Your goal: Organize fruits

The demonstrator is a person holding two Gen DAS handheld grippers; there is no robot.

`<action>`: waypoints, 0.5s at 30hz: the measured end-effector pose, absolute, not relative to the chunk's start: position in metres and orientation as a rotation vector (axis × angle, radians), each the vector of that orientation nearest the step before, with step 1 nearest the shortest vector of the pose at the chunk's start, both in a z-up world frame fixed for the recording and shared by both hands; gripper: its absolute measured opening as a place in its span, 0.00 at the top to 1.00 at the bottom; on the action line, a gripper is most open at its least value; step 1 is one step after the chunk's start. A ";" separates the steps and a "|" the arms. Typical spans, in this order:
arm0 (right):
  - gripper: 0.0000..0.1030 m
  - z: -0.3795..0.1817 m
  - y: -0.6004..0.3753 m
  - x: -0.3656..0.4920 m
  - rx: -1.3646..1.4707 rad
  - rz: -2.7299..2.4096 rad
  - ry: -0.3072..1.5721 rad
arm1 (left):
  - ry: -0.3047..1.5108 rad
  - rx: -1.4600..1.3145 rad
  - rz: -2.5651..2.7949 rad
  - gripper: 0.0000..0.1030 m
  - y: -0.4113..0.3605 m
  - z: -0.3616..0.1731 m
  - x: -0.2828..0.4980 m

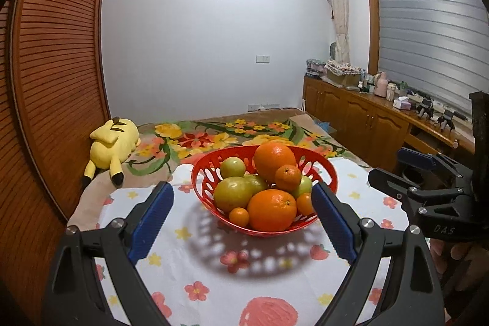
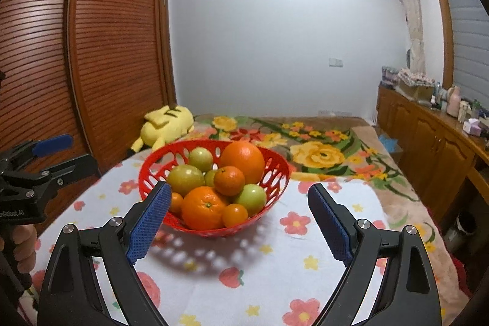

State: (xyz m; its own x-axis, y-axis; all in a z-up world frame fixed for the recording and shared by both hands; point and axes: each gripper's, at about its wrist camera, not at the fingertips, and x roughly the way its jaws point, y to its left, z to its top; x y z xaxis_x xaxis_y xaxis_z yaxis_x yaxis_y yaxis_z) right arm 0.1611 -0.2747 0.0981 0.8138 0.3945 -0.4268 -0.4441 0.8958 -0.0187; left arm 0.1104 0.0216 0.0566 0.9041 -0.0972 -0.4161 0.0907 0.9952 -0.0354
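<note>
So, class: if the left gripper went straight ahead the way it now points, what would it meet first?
Probably the red basket of fruit: the open left gripper frames it dead ahead, likely meeting its near rim or the front orange first. Depth is unclear.

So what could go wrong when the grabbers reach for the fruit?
1. The fruit is heaped in the red basket; lifting a low one, like the small orange, may send the big orange on top rolling out.
2. The basket looks light, so a bump from the open right gripper or left gripper might slide it across the tablecloth.
</note>
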 end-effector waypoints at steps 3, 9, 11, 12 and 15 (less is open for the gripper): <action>0.10 0.104 -0.277 0.154 -0.118 0.445 0.408 | 0.421 -0.005 -0.081 0.10 0.020 0.058 0.101; 0.10 0.111 -0.284 0.137 -0.105 0.433 0.384 | 0.414 0.000 -0.066 0.10 0.017 0.057 0.082; 0.10 0.112 -0.286 0.132 -0.103 0.436 0.380 | 0.416 0.002 -0.062 0.10 0.015 0.055 0.075; 0.10 0.112 -0.287 0.130 -0.105 0.436 0.377 | 0.416 0.001 -0.061 0.10 0.015 0.055 0.073; 0.10 0.111 -0.289 0.122 -0.108 0.432 0.370 | 0.423 -0.011 -0.058 0.10 0.015 0.053 0.065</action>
State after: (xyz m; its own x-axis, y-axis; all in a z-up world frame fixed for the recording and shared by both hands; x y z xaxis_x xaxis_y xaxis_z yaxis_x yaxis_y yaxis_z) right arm 0.1217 -0.2892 0.1110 0.8426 0.3891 -0.3723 -0.4281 0.9034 -0.0248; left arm 0.0645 0.0153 0.0529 0.9102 -0.0588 -0.4100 0.0543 0.9983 -0.0226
